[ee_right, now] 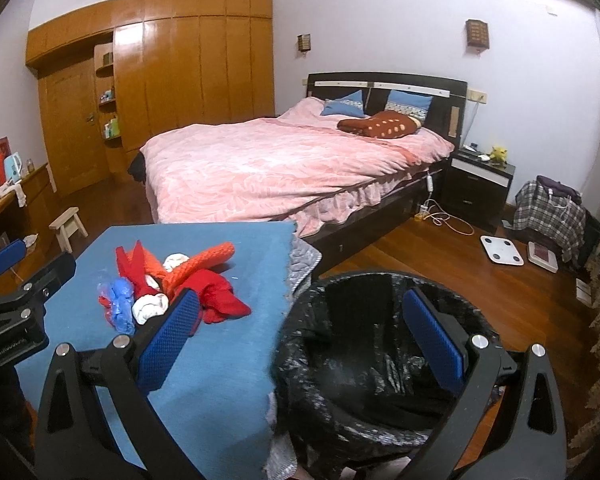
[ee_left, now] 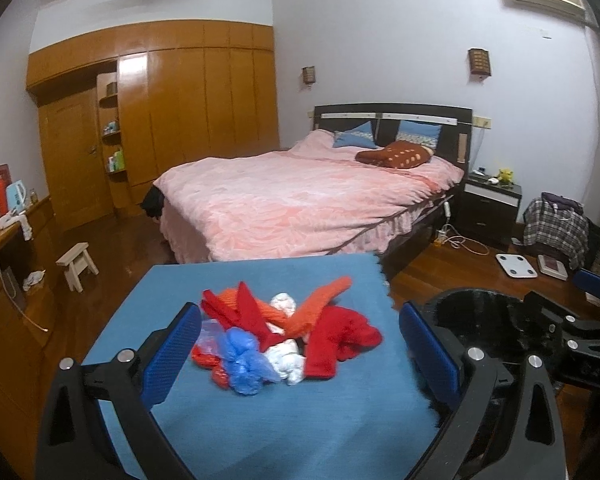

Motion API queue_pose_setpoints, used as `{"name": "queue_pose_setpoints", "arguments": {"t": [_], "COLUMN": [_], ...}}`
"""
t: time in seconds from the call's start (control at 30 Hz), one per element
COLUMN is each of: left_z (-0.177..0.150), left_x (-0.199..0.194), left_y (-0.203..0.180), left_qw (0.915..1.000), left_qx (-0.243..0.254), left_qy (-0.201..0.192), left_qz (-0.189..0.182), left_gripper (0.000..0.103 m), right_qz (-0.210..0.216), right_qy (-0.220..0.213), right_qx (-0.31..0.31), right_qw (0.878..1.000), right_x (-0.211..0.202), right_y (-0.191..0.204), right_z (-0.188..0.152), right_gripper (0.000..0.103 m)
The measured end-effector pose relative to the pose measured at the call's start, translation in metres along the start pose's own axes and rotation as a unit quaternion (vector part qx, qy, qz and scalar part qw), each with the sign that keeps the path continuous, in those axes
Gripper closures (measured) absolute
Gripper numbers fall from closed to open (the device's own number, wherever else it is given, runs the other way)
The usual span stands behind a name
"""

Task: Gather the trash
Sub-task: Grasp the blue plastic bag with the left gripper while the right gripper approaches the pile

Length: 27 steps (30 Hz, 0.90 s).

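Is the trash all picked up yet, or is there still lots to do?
Nothing looks done yet. The pile of trash still lies on the blue table, and no trash shows in the visible part of the black-lined bin. Nothing is in hand: the left tongs are open around the pile, the right tongs open over the bin. All the picking up remains.

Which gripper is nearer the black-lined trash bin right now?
Right. The right gripper hangs open over the trash bin's near rim. The left gripper, also open, sits over the trash pile on the blue table, bin off to its right.
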<state>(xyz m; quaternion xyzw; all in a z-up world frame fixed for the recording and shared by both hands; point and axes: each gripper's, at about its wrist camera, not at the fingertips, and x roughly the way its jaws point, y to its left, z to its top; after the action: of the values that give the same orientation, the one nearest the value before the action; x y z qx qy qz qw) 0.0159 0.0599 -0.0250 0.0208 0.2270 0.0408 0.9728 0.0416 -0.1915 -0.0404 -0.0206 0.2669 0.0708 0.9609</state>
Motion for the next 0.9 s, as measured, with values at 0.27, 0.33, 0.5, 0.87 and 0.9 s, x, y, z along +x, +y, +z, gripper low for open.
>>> {"name": "queue_pose_setpoints", "arguments": {"t": [0.27, 0.33, 0.5, 0.87, 0.9], "left_z": [-0.013, -0.021, -0.047, -0.086, -0.086], "left_x": [0.026, 0.038, 0.066, 0.111, 0.115], "left_y": [0.046, 0.065, 0.105, 0.114, 0.111], "left_qw": [0.9989, 0.9976, 0.9949, 0.9930, 0.9933], "left_qx": [-0.002, 0.000, -0.007, -0.022, -0.022], "left_qy": [0.014, 0.023, 0.060, 0.110, 0.108], "left_qz": [0.045, 0.065, 0.081, 0.039, 0.035], "left_gripper": [0.006, 0.006, 0.006, 0.014, 0.014], "right_qz": [0.022, 0.030, 0.050, 0.053, 0.050], "right_qy": [0.015, 0.022, 0.044, 0.079, 0.081], "right_qx": [-0.016, -0.021, -0.019, -0.036, -0.035], "right_qw": [1.000, 0.999, 0.998, 0.995, 0.995], "right_x": [0.037, 0.051, 0.086, 0.140, 0.144], "right_y": [0.030, 0.041, 0.065, 0.092, 0.091], "right_z": [-0.003, -0.008, -0.023, -0.047, -0.048], "right_gripper": [0.004, 0.005, 0.005, 0.029, 0.029]}}
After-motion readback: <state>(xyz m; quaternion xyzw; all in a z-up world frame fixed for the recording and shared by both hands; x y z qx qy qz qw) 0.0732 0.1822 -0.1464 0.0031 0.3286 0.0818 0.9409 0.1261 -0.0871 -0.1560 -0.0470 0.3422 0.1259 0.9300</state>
